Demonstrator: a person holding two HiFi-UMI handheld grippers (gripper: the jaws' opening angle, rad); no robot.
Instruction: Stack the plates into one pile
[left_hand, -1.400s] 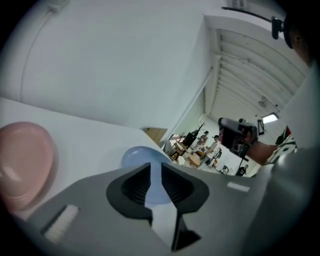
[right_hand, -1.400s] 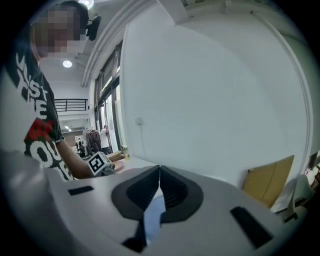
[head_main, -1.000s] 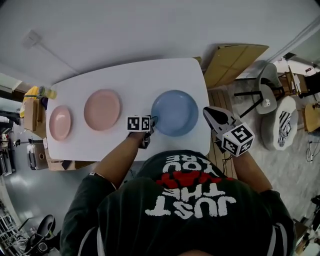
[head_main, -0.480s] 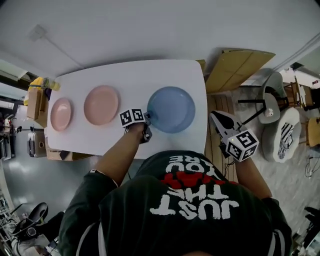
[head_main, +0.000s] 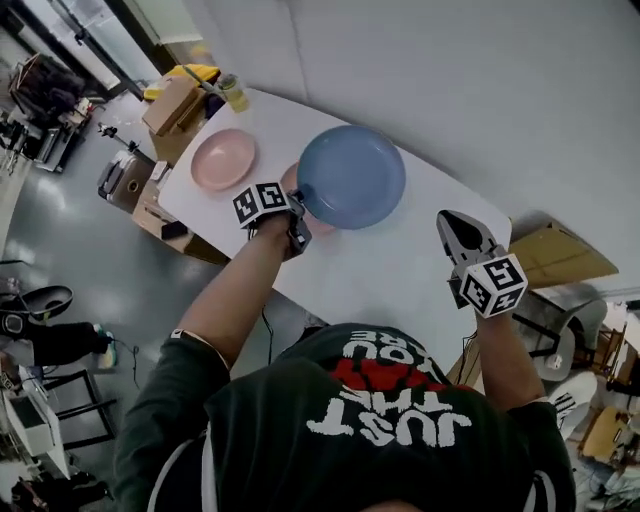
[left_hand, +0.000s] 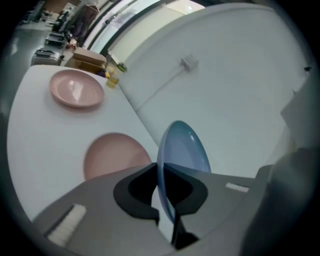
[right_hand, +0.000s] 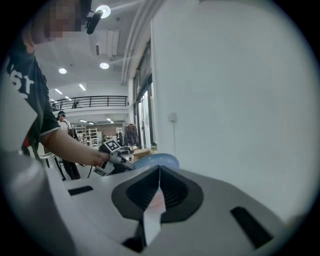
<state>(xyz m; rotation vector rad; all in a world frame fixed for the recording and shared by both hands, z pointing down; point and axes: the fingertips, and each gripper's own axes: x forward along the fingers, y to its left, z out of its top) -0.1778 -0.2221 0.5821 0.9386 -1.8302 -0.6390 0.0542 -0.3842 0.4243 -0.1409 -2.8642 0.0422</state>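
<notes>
My left gripper is shut on the near rim of the blue plate, holding it above the white table. In the left gripper view the blue plate stands edge-on between the jaws, which pinch its rim. Beneath it lies the medium pink plate, mostly covered; the left gripper view shows this pink plate flat on the table. The small pink plate rests further left. My right gripper hovers at the table's right end, shut and empty.
A yellow-capped bottle and a cardboard box stand at the table's far left end. A grey wall runs close behind the table. Cardboard sheets lean at the right. Cases and gear sit on the floor at the left.
The left gripper closed on the blue plate's rim, lifted it and carried it left over the medium pink plate. The head camera has swung round.
</notes>
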